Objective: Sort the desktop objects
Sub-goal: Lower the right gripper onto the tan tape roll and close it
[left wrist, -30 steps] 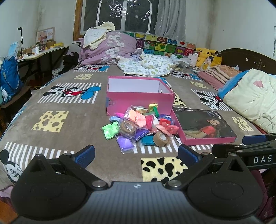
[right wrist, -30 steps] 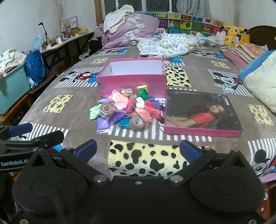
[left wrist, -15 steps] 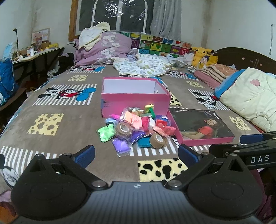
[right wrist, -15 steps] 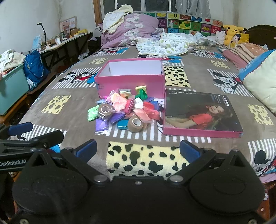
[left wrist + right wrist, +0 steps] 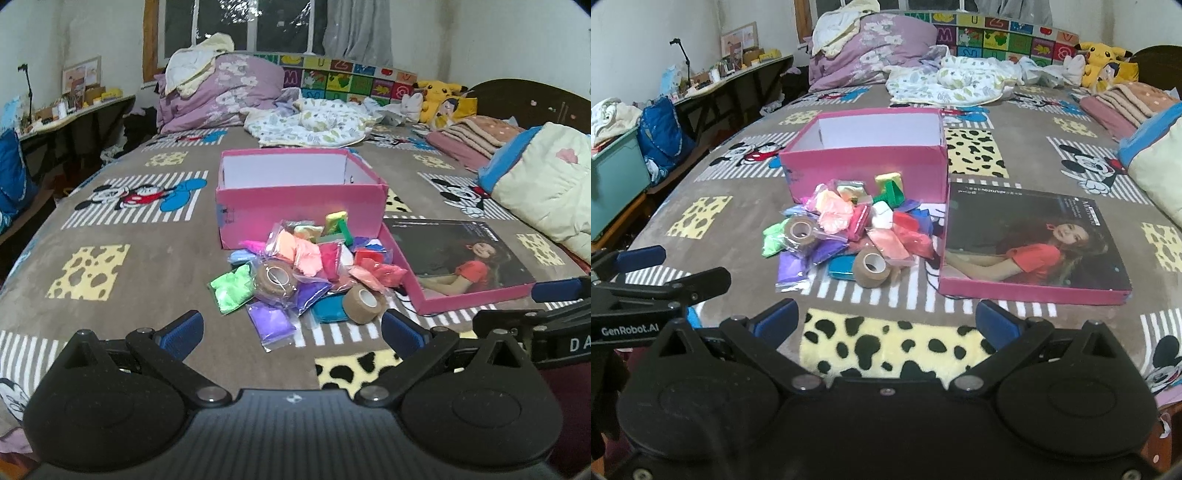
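Note:
A pile of coloured clay bags (image 5: pixel 306 258) (image 5: pixel 849 229) lies on the bed in front of an open pink box (image 5: pixel 299 192) (image 5: pixel 864 158). Two brown tape rolls sit in the pile, one on the left (image 5: pixel 275 278) (image 5: pixel 801 232) and one at the front (image 5: pixel 364 302) (image 5: pixel 871 267). The box lid (image 5: pixel 458 258) (image 5: pixel 1030 243), printed with a woman's picture, lies to the right. My left gripper (image 5: pixel 291 326) is open and empty, short of the pile. My right gripper (image 5: pixel 886 319) is open and empty, also short of the pile.
The brown Mickey Mouse bedspread (image 5: pixel 110 229) covers the bed. Pillows and blankets (image 5: pixel 221 92) lie at the far end, a cream quilt (image 5: pixel 546 184) at the right. A desk (image 5: pixel 738 77) and a teal bin (image 5: pixel 613 181) stand left of the bed.
Both grippers have moved forward a little toward the pile; the objects look larger and nearer. Nothing on the bed has moved.

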`<state>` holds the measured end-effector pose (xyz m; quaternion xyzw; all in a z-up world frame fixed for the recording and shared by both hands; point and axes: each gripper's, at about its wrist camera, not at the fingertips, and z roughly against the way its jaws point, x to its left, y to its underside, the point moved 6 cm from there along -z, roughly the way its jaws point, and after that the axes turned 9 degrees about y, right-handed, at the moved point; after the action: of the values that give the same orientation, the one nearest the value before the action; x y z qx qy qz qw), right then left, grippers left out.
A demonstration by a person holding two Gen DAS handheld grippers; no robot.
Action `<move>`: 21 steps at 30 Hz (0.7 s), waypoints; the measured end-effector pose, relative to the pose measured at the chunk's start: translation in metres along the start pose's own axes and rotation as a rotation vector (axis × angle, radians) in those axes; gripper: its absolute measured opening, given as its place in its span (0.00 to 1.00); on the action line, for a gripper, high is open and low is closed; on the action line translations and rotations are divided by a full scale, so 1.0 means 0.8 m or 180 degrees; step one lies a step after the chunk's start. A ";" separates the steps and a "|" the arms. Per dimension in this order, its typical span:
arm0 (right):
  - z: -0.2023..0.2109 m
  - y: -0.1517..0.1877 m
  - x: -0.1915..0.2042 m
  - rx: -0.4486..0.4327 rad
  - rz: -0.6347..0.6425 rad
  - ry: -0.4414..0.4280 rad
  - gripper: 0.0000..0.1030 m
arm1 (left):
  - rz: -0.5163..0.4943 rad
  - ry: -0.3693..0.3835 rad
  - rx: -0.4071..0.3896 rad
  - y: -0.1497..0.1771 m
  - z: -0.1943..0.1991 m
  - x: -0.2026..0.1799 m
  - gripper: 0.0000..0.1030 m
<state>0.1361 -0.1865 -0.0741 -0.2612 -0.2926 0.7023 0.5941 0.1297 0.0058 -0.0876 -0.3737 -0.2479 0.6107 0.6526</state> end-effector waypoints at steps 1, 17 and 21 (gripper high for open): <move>-0.005 -0.001 -0.001 0.0008 0.0001 -0.0007 1.00 | 0.0045 0.0008 0.0009 0.000 -0.006 0.004 1.00; -0.081 -0.016 0.007 -0.0151 0.0184 -0.0363 1.00 | 0.0299 0.0360 0.0004 -0.004 -0.080 0.039 1.00; -0.100 -0.019 0.019 -0.0095 0.0340 -0.0364 1.00 | 0.0380 0.0284 0.0026 -0.006 -0.095 0.051 1.00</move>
<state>0.2015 -0.1614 -0.1190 -0.2447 -0.3222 0.7423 0.5341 0.1977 0.0323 -0.1348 -0.4120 -0.1934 0.6323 0.6270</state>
